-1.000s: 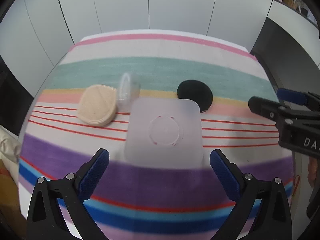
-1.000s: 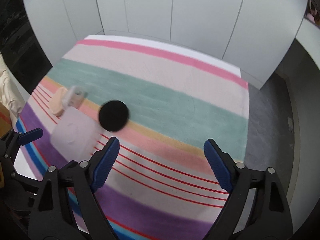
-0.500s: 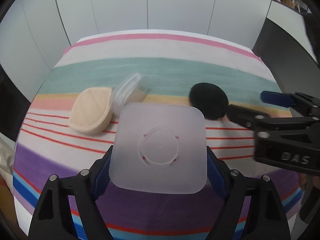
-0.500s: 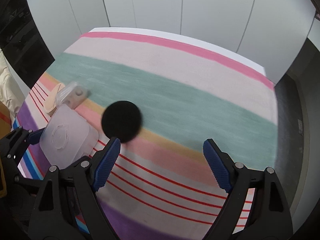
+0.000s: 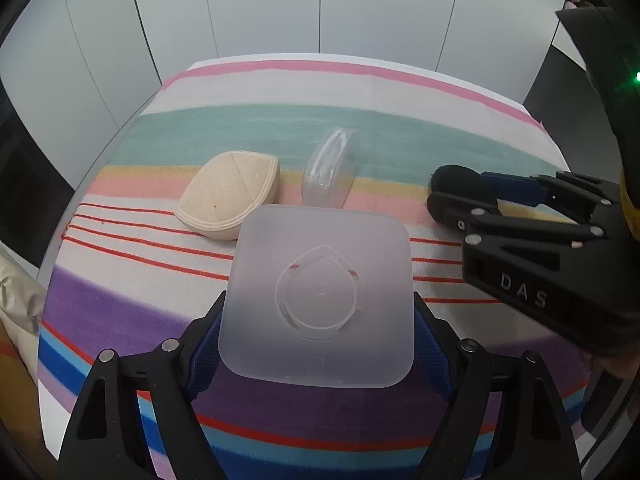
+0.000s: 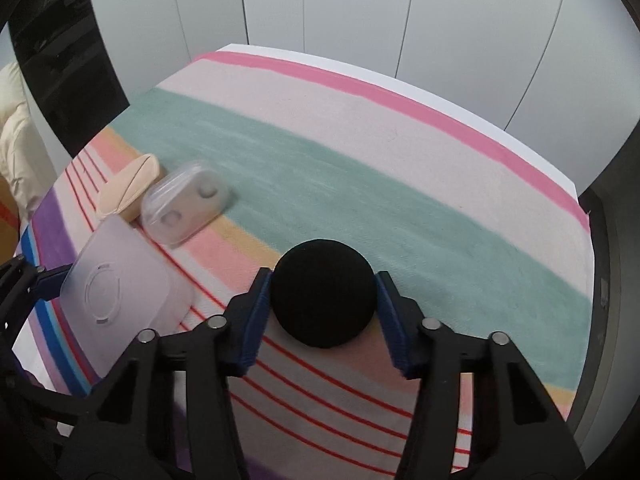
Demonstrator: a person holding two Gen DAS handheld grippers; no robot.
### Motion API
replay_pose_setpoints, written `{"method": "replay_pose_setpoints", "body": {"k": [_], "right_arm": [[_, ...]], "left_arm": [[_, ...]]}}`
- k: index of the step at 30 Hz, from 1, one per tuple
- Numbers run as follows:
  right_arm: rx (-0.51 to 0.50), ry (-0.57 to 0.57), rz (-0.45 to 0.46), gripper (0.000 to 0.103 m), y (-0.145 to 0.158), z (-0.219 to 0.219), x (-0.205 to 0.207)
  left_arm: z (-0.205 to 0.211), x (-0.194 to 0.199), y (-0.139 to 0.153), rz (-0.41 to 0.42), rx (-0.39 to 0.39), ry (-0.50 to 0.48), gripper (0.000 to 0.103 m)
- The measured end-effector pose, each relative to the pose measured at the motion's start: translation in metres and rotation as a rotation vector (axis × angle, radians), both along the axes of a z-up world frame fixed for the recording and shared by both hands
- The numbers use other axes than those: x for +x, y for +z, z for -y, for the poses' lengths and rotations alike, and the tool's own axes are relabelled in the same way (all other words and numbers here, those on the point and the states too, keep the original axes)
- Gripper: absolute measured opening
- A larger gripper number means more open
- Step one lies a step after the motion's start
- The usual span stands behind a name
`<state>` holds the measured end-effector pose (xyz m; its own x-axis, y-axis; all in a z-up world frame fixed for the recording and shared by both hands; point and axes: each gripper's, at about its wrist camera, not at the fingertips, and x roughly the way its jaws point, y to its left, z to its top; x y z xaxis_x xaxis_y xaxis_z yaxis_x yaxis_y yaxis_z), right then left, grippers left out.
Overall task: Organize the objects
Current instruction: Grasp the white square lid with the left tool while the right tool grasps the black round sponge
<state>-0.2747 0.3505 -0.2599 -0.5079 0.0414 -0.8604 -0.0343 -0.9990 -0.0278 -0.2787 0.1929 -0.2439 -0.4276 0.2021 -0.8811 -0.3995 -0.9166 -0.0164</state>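
A frosted square plastic lid (image 5: 318, 300) sits between the pads of my left gripper (image 5: 316, 344), which is shut on its sides; it also shows in the right wrist view (image 6: 120, 284). A black round puff (image 6: 323, 293) lies between the blue pads of my right gripper (image 6: 322, 312), which is shut on it; in the left wrist view the puff (image 5: 456, 186) is partly hidden by that gripper. A beige drop-shaped sponge (image 5: 230, 204) and a clear plastic case (image 5: 330, 172) lie on the cloth beyond the lid.
A striped cloth (image 6: 360, 160) covers the table. White cabinet doors (image 5: 320, 8) stand behind its far edge. The table's right edge drops to a dark floor (image 6: 608, 280). A cream bag (image 6: 16, 152) lies off the left side.
My left gripper moved forward and closed on the square lid. My right gripper moved up to the black puff and closed on it.
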Motion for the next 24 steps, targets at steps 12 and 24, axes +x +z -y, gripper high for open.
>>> {"method": "replay_pose_setpoints", "body": {"k": [12,24], "right_arm": [[-0.036,-0.059,-0.004,0.051,0.030,0.005,0.027],[-0.023,-0.111,-0.050,0.051,0.107,0.005,0.075]], "left_arm": [[0.002,0.007,0.034,-0.063,-0.006,0.012,0.083],[0.013,0.040,0.097,-0.085,0.004,-0.015,0.083]]}}
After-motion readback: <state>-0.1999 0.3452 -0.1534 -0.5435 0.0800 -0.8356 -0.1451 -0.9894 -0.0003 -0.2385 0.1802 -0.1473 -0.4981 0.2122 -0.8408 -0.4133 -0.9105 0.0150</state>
